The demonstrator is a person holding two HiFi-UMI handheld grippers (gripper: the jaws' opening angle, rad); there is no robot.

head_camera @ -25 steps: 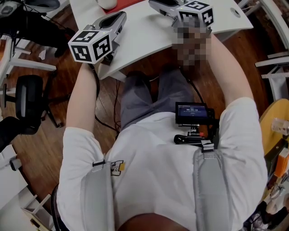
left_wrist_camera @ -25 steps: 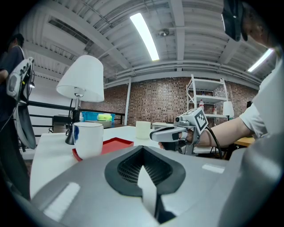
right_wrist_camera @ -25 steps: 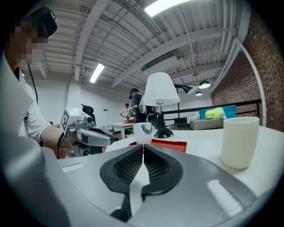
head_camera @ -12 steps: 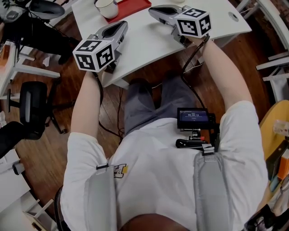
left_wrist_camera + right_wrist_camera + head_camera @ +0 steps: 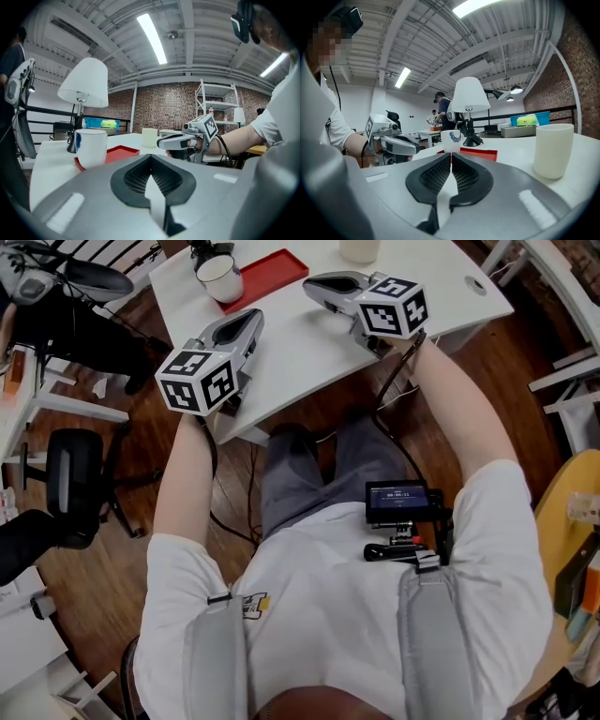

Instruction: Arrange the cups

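- white table (image 5: 309, 348) bare between left gripper (image 5: 242, 322) and right gripper (image 5: 314, 282), open lane from the near edge up to the tray
- red tray (image 5: 274, 270) lies across the far end of that lane, low rim, middle and right part bare
- mug (image 5: 222, 277) at the tray's left end, ahead-left of left gripper, apart from it, dead ahead of right gripper
- lamp (image 5: 84, 84) base just behind the mug, blocks reach from the far side
- plain cup (image 5: 359, 247) at the far table edge, right of right gripper's line, bare table round it
- right gripper's nose sits ahead-right of left gripper, well apart
- office chair (image 5: 66, 474) on the floor left of the table, well clear
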